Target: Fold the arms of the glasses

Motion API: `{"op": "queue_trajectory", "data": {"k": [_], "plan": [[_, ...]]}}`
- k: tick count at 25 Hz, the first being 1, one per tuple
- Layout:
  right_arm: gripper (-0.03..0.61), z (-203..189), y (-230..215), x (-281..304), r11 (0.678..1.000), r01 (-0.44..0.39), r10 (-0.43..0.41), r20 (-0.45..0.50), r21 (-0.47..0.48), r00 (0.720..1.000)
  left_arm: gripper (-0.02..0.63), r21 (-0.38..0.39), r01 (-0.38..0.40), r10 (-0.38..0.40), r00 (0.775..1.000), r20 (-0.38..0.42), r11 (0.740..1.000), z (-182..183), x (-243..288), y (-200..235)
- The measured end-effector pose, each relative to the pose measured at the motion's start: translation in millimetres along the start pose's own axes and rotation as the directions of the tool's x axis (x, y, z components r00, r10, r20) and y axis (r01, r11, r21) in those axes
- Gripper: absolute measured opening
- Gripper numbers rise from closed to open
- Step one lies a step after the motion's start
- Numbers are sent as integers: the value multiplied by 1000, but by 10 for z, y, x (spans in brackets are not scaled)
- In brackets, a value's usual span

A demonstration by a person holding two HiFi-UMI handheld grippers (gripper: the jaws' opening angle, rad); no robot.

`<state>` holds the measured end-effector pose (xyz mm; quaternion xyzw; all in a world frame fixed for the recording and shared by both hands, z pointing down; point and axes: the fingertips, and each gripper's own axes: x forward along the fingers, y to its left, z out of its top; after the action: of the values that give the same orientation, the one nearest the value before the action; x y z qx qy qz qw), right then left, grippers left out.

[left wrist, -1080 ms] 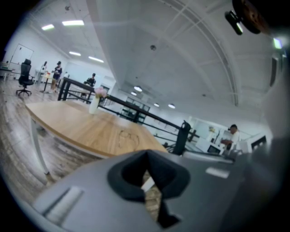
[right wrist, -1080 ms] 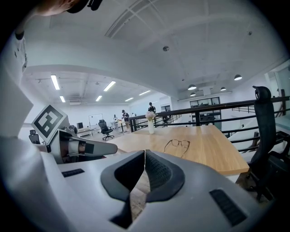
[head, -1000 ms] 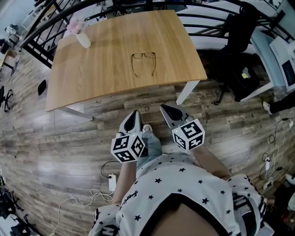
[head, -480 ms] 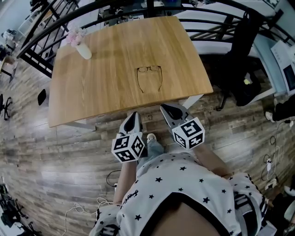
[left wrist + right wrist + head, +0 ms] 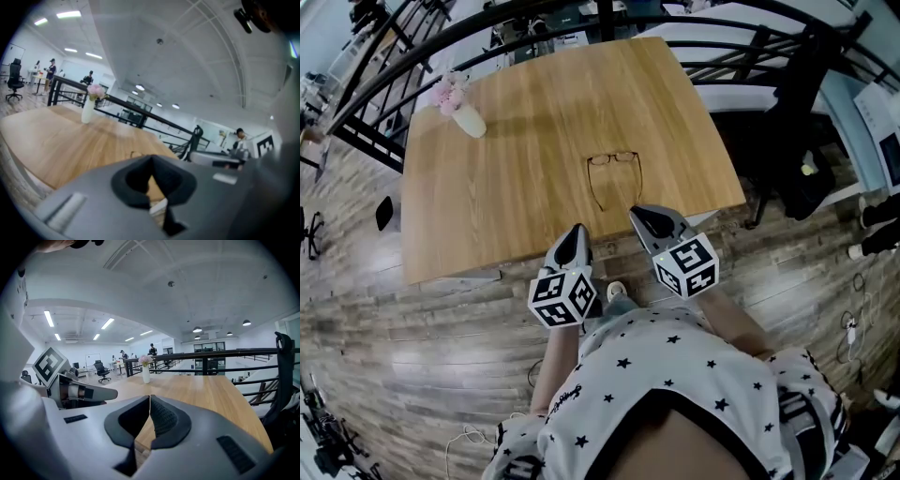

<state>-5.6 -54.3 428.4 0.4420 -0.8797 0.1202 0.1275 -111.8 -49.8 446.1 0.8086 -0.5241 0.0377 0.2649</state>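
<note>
Glasses (image 5: 614, 158): one pair, thin dark frame, lying on the table (image 5: 516, 169) toward its near edge and right of its middle. Both arms are unfolded and point at the table's near edge.

Handling, as judged: light and slender, with lenses that scratch easily. Stiff along each arm, but weak at the hinges. Likely to skate on the table's smooth wood if pushed from one side only.

Hold, as judged: steady the front at one outer corner, beside the hinge. Swing the opposite arm inward by pressing it near its mid-length or tip. Keep pads off the lenses and use a light pinch.

Left gripper (image 5: 578, 229): jaws closed together with nothing between them, at the table's near edge.

Right gripper (image 5: 640, 213): jaws likewise closed and empty, just over the table's near edge, close to the arm tips but not touching them.

Vase (image 5: 467, 120): white, with pink flowers, at the table's far left corner.
</note>
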Motion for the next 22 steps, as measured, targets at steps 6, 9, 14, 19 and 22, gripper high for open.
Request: {"op": "queue_trajectory", "data": {"k": [6, 9, 14, 19, 22], "plan": [[17, 79, -170, 333, 1000, 20, -20, -8, -8, 1000, 8, 7, 18, -18, 1000, -16, 1000, 125, 251, 194], [17, 118, -276, 484, 999, 37, -38, -16, -15, 999, 8, 6, 27, -27, 999, -24, 1000, 180, 368, 282], [17, 150, -452, 706, 998, 60, -60, -26, -29, 998, 8, 8, 38, -38, 999, -38, 999, 232, 565, 418], [17, 165, -632, 909, 993, 81, -87, -61, -91, 994, 8, 13, 56, -55, 997, -53, 998, 307, 736, 515], [17, 156, -711, 1003, 988, 85, -97, -86, -127, 992, 8, 21, 61, -60, 996, -61, 998, 324, 808, 551]]}}
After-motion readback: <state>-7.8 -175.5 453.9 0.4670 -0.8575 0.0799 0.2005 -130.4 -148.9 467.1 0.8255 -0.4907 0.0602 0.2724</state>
